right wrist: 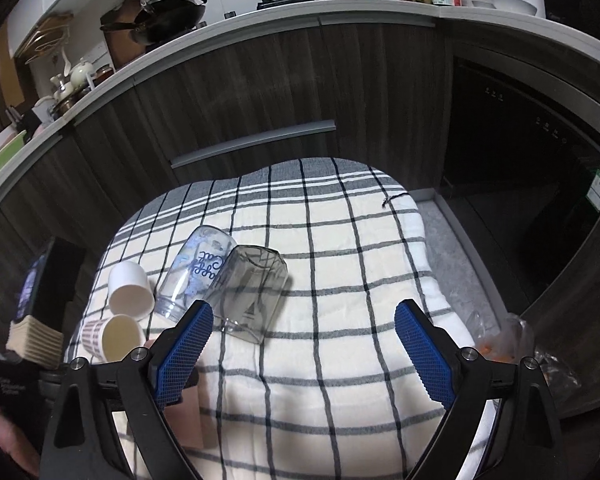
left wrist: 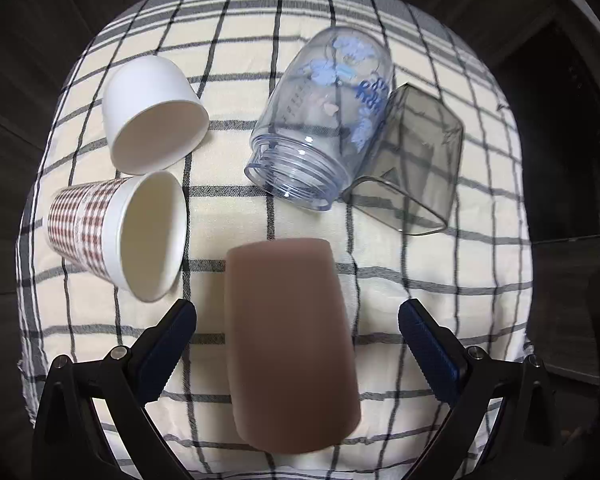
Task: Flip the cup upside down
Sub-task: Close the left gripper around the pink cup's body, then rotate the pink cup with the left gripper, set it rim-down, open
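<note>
A matte brown cup (left wrist: 290, 340) lies on the checked cloth (left wrist: 228, 208), its closed base pointing away, between the open fingers of my left gripper (left wrist: 298, 316), which do not touch it. A sliver of it shows in the right wrist view (right wrist: 190, 416). A white cup (left wrist: 148, 108), a red-checked paper cup (left wrist: 116, 232), a clear bottle with blue print (left wrist: 320, 120) and a smoky grey square glass (left wrist: 416, 160) all lie on their sides beyond it. My right gripper (right wrist: 304, 332) is open and empty over the cloth (right wrist: 340, 280).
Dark wood cabinets (right wrist: 260, 92) and a worktop with pans and jars stand behind the table. A dark appliance (right wrist: 520, 152) is at the right. A plastic bag (right wrist: 508, 344) lies by the cloth's right edge.
</note>
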Available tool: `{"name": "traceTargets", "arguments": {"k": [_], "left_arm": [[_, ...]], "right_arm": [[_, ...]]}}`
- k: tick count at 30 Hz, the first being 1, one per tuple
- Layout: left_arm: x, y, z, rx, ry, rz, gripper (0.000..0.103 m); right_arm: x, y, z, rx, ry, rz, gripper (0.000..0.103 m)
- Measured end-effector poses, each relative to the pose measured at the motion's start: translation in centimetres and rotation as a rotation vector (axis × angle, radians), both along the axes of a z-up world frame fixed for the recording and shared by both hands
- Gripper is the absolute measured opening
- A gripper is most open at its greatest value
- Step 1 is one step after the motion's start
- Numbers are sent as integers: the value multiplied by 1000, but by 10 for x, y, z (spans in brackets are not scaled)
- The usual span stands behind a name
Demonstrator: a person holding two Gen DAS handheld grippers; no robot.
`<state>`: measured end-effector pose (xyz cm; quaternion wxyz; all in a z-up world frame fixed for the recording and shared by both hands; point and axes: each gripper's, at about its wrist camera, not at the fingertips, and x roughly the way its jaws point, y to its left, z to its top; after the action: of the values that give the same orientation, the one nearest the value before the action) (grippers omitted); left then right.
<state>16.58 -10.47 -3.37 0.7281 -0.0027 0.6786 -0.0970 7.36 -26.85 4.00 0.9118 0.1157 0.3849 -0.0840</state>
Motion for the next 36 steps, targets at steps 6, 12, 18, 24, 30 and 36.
{"name": "traceTargets", "arguments": {"k": [6,12,18,24,30,36], "left_arm": [[7,-7,-14,58,51,-31,101],[11,-15,-24,75,78,-49,90],[10,-15,-36,88,90,-63,67],[7,-6,-33,79,72,-60,67],[-5,5,-10,65,10,-53,67],[-31,6,26,81,-192,-74,67]], "right_arm": [[9,1,-11,18,16,13,92],[16,-1,-23,46,45,11,92],[20,-4,-31,69,67,2,92],[21,-1,-34,74,76,8,92],[16,-3,-29,76,56,2,92],[8,-5,-20,71,29,-3,92]]}}
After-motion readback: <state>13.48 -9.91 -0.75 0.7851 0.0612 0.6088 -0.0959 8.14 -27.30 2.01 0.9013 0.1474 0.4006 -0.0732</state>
